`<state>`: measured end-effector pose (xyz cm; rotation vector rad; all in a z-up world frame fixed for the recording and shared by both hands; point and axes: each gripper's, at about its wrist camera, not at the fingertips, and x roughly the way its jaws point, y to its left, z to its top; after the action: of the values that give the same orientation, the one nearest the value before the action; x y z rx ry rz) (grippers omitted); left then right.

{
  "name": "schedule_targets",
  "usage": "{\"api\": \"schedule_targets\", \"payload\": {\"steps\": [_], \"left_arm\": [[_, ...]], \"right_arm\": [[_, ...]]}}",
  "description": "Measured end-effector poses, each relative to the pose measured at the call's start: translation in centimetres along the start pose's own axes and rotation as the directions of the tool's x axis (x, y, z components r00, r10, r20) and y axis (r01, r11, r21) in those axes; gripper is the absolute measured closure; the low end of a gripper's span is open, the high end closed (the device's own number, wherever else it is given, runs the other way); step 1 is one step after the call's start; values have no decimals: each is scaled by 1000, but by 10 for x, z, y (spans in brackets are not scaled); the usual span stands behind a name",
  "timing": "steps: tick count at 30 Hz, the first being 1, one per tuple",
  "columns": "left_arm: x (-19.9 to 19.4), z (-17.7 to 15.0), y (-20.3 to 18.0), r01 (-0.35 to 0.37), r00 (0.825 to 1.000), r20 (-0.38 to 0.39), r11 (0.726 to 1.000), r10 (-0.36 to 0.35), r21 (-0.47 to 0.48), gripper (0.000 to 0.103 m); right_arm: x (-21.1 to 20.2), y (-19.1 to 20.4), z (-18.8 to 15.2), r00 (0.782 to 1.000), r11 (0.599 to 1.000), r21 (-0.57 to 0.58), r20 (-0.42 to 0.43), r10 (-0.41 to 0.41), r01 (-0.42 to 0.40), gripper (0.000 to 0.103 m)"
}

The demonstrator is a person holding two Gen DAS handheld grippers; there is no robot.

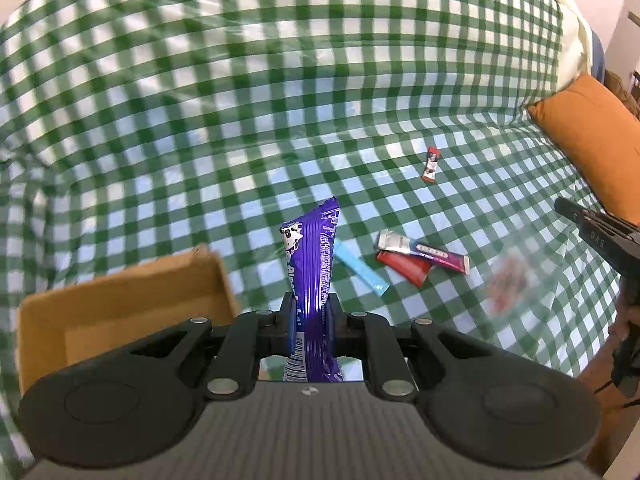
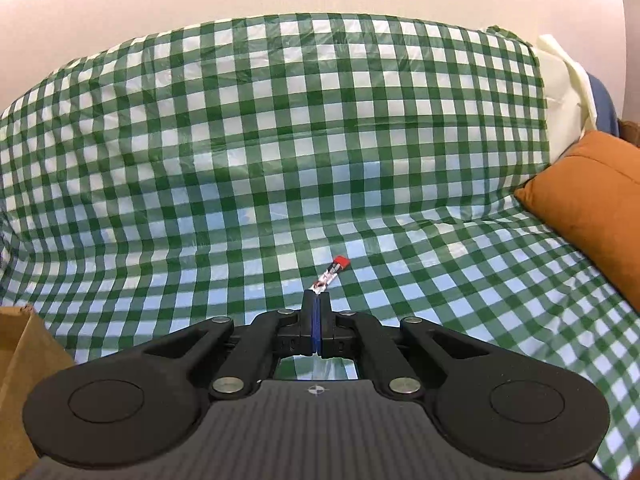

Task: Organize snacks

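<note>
Left gripper (image 1: 309, 308): its jaws are closing narrowly on a purple snack bar (image 1: 310, 264), pads pressing the wrapper from both sides.
Purple snack bar: it is standing upright between the fingers, its top end sticking out past the fingertips, its barcode end hanging back toward the camera.
Cardboard box (image 1: 120, 300): it is sitting open just left of the left gripper, below and beside the held bar; its inside looks bare where it shows.
Loose snacks, left view: a light blue stick (image 1: 362, 266) is lying on the green checked cloth (image 1: 240, 120) just right of the held bar; beyond it a red packet (image 1: 404, 266) is lying partly under a silver and purple stick (image 1: 424, 251). A small red and white bar (image 1: 431, 164) is lying alone, farther back. A blurred reddish shape (image 1: 508, 280) is showing to the right; what it is cannot be told.
Right gripper (image 2: 316, 308): its jaws are resting fully together, blue pads touching, gripping nothing.
Small bar, right view: the red and white bar (image 2: 331, 276) is lying on the cloth straight ahead of the closed fingertips; whether it touches them cannot be told.
Orange cushion (image 2: 592, 200): it is lying at the cloth's right edge, well apart from the snacks.
Right gripper in left view: it is showing at the right edge (image 1: 600, 232), in a hand.
</note>
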<state>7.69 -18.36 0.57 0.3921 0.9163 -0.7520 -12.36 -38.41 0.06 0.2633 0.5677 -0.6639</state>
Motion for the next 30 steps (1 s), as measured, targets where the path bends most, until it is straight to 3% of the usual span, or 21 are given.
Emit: {"api": "schedule_targets", "payload": {"steps": [9,11,13,15,20,24,26,30], "left_arm": [[-41,-42,37,-14,1000,3,997,15,-75,88],[-42,-48,42,-16,1000,-10,996,15,-92,88],[-43,-51,44,-20,1000,-15,995,19,-97,88],[-41,-52,44,-25,1000,-20,995,23,-92,88],[-21,-44,32,-15,999,-45,996,11,-85,88],[-6,-41,23,-3,997,-72,998,-1,-64,88],[2,-40,22,3,996,-86,998,-8,-61,88],[15,-38,21,10,994,-106,998,-17,-63,88]], "right_arm": [[-30,19,-16,998,999,-5,-46,-49,49,101],[-22,16,-30,991,998,43,-124,-41,46,81],[-17,20,-49,985,998,47,-165,-43,51,25],[-14,34,-72,984,1000,-9,-176,-19,17,14],[20,75,-127,961,963,-252,-273,28,-100,5],[54,95,-163,955,886,-455,-291,-52,-90,5],[68,96,-172,959,877,-475,-276,-72,-71,5],[85,90,-173,963,904,-420,-265,-43,-75,0]]}}
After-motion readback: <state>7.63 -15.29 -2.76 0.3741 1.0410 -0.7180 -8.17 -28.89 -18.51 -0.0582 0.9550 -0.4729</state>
